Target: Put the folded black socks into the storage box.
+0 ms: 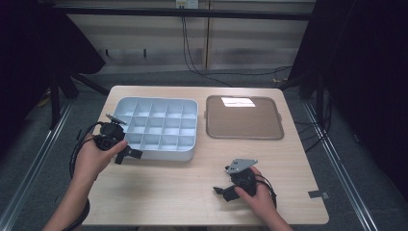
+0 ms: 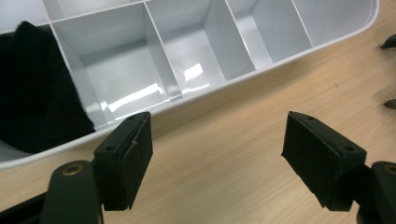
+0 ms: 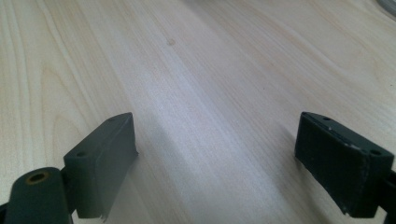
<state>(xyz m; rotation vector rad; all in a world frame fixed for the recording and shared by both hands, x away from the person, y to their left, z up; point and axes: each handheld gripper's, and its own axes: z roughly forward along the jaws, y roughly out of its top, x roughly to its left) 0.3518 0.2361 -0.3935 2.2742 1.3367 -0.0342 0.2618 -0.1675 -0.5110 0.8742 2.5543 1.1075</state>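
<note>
On the table (image 1: 192, 183), in the high view, the left gripper (image 1: 129, 154) sits at the organizer's (image 1: 159, 126) seven o'clock corner, just beside its near wall, with the tray (image 1: 244, 117) at the organizer's three o'clock. The right gripper (image 1: 222, 191) rests well apart, toward five o'clock.

In the left gripper view, the left gripper (image 2: 217, 154) has its jaws spread wide over bare wood, nothing between them. The organizer (image 2: 196, 60) lies at twelve o'clock, its rim just past the fingertips (image 2: 135, 144); a black thing (image 2: 37, 88) fills the compartment at ten o'clock.

In the right gripper view, the right gripper (image 3: 215, 154) is spread too, empty over wood.
</note>
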